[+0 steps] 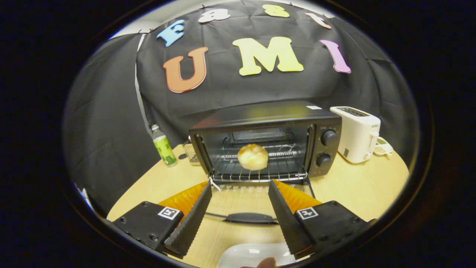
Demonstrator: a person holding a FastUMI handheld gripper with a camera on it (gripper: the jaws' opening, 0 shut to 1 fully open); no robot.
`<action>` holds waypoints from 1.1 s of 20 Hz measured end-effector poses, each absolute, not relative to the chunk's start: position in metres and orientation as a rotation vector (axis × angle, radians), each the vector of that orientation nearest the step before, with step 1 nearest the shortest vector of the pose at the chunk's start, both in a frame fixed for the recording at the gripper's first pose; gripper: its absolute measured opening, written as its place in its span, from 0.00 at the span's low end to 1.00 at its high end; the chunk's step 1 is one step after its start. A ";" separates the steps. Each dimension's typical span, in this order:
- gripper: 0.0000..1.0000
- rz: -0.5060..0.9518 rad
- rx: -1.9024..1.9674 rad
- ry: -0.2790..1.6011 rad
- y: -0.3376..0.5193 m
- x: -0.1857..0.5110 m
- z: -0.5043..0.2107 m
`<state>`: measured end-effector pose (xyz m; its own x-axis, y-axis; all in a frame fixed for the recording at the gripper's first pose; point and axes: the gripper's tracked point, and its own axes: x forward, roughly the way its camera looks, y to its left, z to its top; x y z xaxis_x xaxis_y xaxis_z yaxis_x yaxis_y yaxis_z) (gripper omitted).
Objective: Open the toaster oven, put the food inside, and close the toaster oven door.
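The black toaster oven stands on the wooden table with its glass door folded down flat toward me. A round golden bread roll rests on the wire rack inside, beyond my fingers. My gripper is open, its fingertips hovering over the lowered door just in front of the oven's mouth, with nothing held. The door's dark handle lies between the two fingers, closer to me than the tips.
A white pop-up toaster stands right of the oven, with a small dish behind it. A green-labelled bottle stands to the left. A white plate with a brown piece on it lies nearest me.
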<state>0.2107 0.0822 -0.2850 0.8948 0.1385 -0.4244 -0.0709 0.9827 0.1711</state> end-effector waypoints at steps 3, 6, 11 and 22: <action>0.98 0.110 0.128 0.510 0.077 0.180 -0.311; 0.99 0.100 0.128 0.579 0.072 0.167 -0.340; 0.99 0.089 0.115 0.686 0.070 0.171 -0.376; 0.99 0.046 0.004 0.750 0.062 0.193 -0.403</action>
